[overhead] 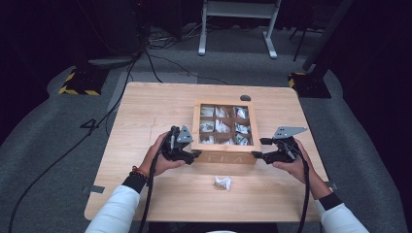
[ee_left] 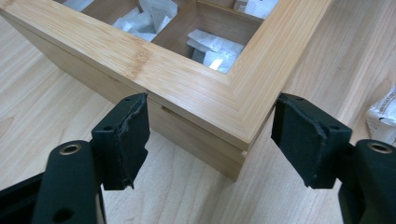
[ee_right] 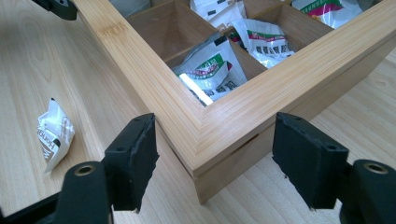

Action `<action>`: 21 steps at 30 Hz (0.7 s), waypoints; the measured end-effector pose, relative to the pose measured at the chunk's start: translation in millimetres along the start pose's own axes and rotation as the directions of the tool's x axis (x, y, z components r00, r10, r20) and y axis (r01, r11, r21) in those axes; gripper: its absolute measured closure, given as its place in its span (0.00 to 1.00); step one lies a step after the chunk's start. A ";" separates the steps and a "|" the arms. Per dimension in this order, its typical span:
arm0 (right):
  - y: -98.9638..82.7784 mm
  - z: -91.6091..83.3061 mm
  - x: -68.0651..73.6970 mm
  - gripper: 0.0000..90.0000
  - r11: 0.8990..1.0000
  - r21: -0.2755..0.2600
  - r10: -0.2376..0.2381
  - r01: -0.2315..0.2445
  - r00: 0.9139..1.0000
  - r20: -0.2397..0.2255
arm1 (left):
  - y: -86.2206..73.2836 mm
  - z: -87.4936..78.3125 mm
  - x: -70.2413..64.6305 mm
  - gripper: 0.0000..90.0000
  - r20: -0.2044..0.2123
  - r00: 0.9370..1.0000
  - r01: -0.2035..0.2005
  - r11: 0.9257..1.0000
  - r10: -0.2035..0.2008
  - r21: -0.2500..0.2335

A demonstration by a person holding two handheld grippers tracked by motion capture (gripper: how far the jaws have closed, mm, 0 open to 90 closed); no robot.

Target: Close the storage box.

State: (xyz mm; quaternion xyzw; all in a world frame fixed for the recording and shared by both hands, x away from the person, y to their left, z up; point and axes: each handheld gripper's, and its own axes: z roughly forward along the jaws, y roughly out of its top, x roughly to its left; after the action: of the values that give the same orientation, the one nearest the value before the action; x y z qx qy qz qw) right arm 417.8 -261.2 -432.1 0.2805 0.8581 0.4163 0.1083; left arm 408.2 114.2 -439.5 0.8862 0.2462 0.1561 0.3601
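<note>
A wooden tea box [overhead: 223, 158] with a windowed lid stands mid-table, its compartments holding several sachets [overhead: 221, 126]. My left gripper [overhead: 194, 148] straddles the box's front-left corner [ee_left: 233, 121]. Its pad tips [ee_left: 135, 116] touch both sides of that corner at lid level. My right gripper [overhead: 258, 148] straddles the front-right corner [ee_right: 210, 140] the same way, with its pads [ee_right: 299, 154] against the wood. One loose white sachet [overhead: 222, 182] lies on the table in front of the box, also seen in the left gripper view [ee_left: 383, 114] and in the right gripper view [ee_right: 53, 133].
The light wooden table [overhead: 145, 111] has a dark cable hole [overhead: 245, 97] behind the box. Black cables trail from both grippers over the near edge. A white desk frame [overhead: 238, 29] and yellow-striped stand bases [overhead: 80, 87] sit on the grey floor beyond.
</note>
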 end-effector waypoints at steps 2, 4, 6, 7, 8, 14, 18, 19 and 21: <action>-0.2 0.6 0.7 0.34 1.000 0.007 -0.011 0.011 1.000 0.004 | 0.3 0.2 -1.3 0.31 -0.009 1.000 -0.007 1.000 0.007 0.005; -0.3 1.5 1.5 0.34 1.000 0.017 -0.019 0.019 1.000 0.009 | 0.5 -0.7 -1.8 0.31 -0.015 1.000 -0.009 1.000 0.009 0.004; -0.3 2.3 2.3 0.34 0.999 0.024 -0.030 0.030 0.999 0.016 | 0.6 -1.5 -2.5 0.31 -0.019 1.000 -0.005 1.000 0.004 -0.003; -0.1 2.1 2.5 0.34 0.999 0.024 -0.032 0.032 0.999 0.018 | 0.7 -1.9 -2.3 0.31 -0.021 1.000 -0.011 1.000 0.011 -0.002; 0.1 2.0 2.2 0.34 0.999 0.021 -0.035 0.035 0.999 0.018 | 0.9 -2.1 -2.4 0.30 -0.028 1.000 -0.011 1.000 0.011 0.002; 3.1 -1.7 2.3 0.34 0.999 -0.001 -0.044 0.044 0.999 0.025 | 1.7 -6.0 -2.7 0.26 -0.052 0.998 -0.017 1.000 0.017 0.006; 4.7 -4.9 3.7 0.34 0.998 -0.003 -0.055 0.055 0.998 0.038 | 2.1 -10.8 -4.3 0.23 -0.063 0.998 -0.018 1.000 0.018 0.010; 4.9 -5.5 3.9 0.34 0.998 -0.006 -0.055 0.055 0.998 0.039 | 2.2 -12.0 -5.1 0.22 -0.064 0.998 -0.022 1.000 0.023 0.015; 5.4 -7.5 4.9 0.34 0.998 -0.003 -0.065 0.065 0.997 0.045 | 2.0 -13.8 -6.3 0.20 -0.063 0.997 -0.032 0.999 0.034 0.027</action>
State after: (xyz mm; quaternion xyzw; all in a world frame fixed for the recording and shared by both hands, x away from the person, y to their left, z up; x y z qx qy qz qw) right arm 412.7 -260.6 -422.9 0.2617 0.8631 0.4080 0.1417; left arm 397.4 117.3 -429.2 0.8893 0.2448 0.1871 0.3379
